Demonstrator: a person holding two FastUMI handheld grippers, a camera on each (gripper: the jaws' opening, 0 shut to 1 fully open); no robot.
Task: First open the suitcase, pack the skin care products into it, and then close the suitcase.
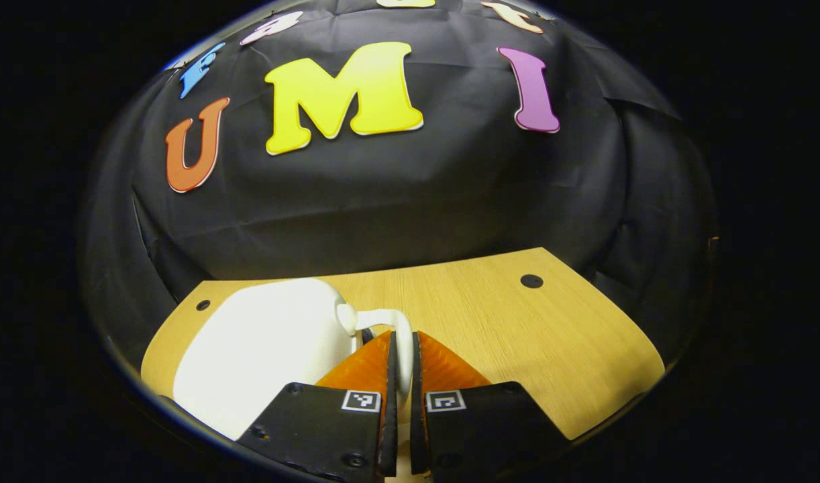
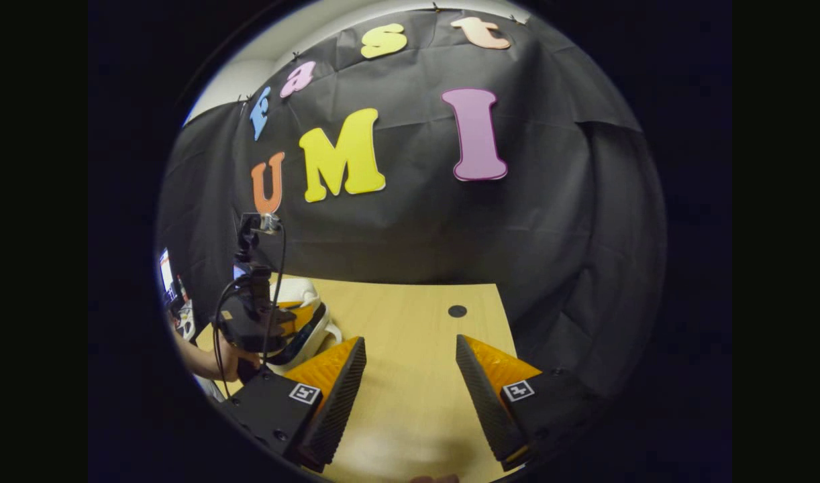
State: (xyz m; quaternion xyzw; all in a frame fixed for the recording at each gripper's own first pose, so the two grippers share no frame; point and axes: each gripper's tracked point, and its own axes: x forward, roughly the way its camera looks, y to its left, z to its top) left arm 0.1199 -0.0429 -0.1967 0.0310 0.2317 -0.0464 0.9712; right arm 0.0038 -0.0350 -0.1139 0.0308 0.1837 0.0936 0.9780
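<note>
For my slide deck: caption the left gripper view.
Left gripper shut on the white suitcase's handle on the wooden table.

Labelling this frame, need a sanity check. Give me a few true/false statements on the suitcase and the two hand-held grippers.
1. The left hand-held gripper has its fingers closed on the white handle of the white suitcase. True.
2. The right hand-held gripper is shut. False: its fingers stand wide apart over bare wooden table, holding nothing.
3. The suitcase sits on the table. True.
4. Skin care products lie between the right hand-held gripper's fingers. False: there is bare tabletop between them.
5. In the right gripper view, the suitcase lies to the left. True, with the left hand-held gripper on it.
</note>
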